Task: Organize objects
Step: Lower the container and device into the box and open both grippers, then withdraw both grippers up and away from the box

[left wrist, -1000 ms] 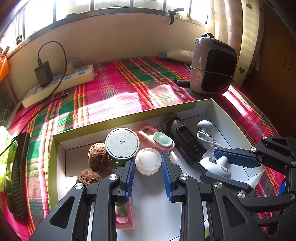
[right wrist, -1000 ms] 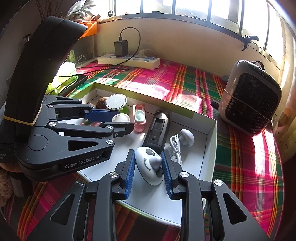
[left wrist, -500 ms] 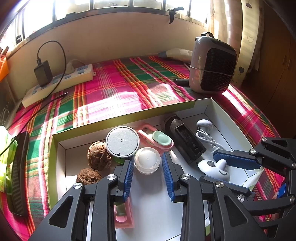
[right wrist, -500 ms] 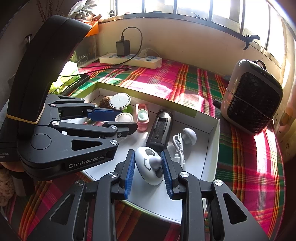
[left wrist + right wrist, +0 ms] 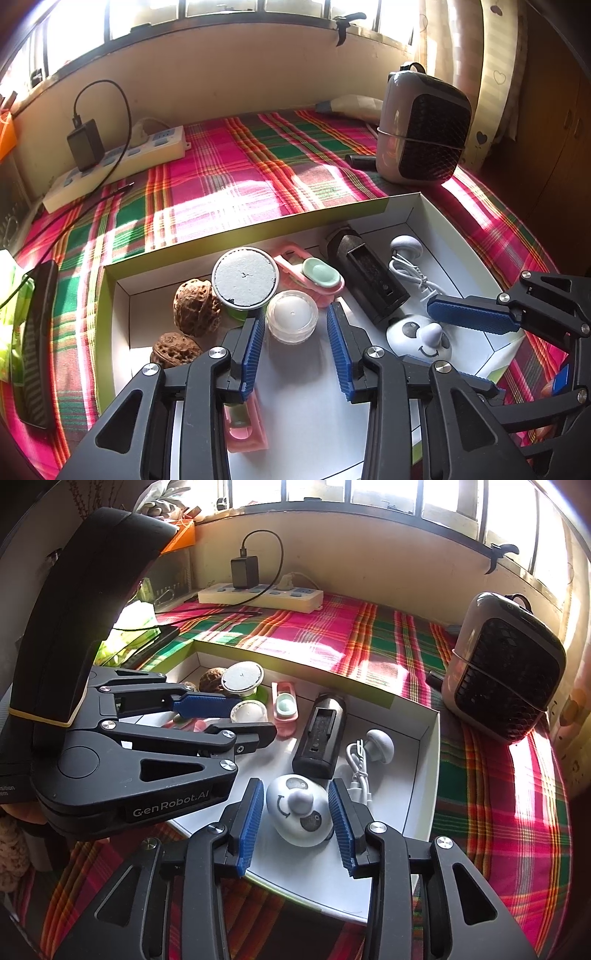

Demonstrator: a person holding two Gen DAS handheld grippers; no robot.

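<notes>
2 grippers — left gripper (image 5: 295,345), right gripper (image 5: 297,821) — have just been opening, each now loose around its object. Withdraw carelessly and you'll nudge the small jar (image 5: 292,316) or panda-faced gadget (image 5: 300,814), lower centre of each frame — pads sit just beside them.

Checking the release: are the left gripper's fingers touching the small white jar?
Apart. The left wrist view shows white floor between the jar and both fingers.

In my white box (image 5: 424,218) I count two walnuts (image 5: 195,306), two pink clips (image 5: 314,273), one small clear jar (image 5: 292,316), one grey-lidded green pot (image 5: 244,277), one black holder (image 5: 369,273), one panda gadget (image 5: 301,814) and one white mushroom-shaped charger (image 5: 378,745).
</notes>
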